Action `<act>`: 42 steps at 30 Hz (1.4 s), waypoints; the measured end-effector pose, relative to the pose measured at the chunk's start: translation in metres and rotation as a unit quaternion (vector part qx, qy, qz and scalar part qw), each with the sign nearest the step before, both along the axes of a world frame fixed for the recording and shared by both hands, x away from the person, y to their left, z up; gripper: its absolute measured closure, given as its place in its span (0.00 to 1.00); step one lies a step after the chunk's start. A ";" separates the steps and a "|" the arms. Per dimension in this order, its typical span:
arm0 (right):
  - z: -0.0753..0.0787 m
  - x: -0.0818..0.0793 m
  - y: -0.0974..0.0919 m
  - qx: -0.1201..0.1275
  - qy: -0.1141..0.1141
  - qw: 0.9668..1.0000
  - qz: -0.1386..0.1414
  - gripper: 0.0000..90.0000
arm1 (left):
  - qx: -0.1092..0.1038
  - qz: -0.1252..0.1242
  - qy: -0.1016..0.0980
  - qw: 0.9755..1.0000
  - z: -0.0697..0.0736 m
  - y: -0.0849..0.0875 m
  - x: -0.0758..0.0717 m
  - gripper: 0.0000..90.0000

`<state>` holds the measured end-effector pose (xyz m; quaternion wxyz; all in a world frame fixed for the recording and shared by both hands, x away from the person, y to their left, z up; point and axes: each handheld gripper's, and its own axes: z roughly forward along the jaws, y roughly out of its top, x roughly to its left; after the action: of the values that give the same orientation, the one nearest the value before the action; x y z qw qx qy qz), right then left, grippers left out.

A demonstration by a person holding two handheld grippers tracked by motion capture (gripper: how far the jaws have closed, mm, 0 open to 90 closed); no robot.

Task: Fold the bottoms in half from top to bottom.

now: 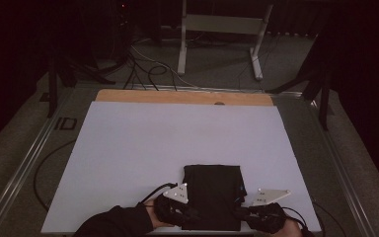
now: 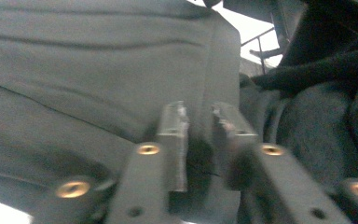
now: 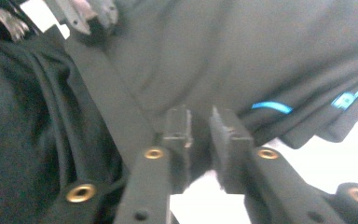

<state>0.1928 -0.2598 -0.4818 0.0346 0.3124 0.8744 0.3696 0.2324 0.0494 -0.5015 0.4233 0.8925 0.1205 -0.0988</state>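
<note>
from above, my left gripper (image 1: 177,213) and right gripper (image 1: 256,217) flank the folded black cloth (image 1: 212,195); close up, both sit slightly parted, released, and blue marks show.

Black gripper (image 2: 199,140) arms bear brass-coloured screws.

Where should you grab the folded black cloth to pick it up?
Probably at the near edge of the black cloth, one corner each side, coming in from the person's side of the table. It lies flat and folded, so only the stacked edges give the jaws something to pinch.
</note>
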 end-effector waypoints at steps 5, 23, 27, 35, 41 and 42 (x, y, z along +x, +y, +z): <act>0.004 0.001 0.000 0.016 -0.015 1.000 -0.013 0.58 | -0.014 0.013 -0.009 1.000 0.010 0.004 0.002 0.56; 0.026 0.015 0.002 0.062 -0.037 0.996 -0.059 0.15 | -0.029 0.074 -0.029 0.996 0.045 0.017 0.016 0.00; 0.034 0.021 0.002 0.066 -0.050 0.995 -0.063 0.13 | -0.039 0.098 -0.037 0.994 0.054 0.023 0.022 0.00; 0.049 0.037 -0.002 0.077 -0.076 0.990 -0.091 0.12 | -0.047 0.133 -0.044 0.989 0.067 0.033 0.032 0.00; 0.060 0.047 -0.003 0.063 -0.096 0.988 -0.105 0.11 | -0.044 0.155 -0.048 0.986 0.073 0.033 0.038 0.00; 0.061 0.050 -0.003 0.065 -0.102 0.987 -0.107 0.11 | -0.044 0.160 -0.048 0.985 0.074 0.033 0.040 0.00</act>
<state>0.2426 -0.2629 -0.4212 0.1426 0.3664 0.8021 0.4496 0.2719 0.0827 -0.4272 0.4780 0.8459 0.2365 0.0077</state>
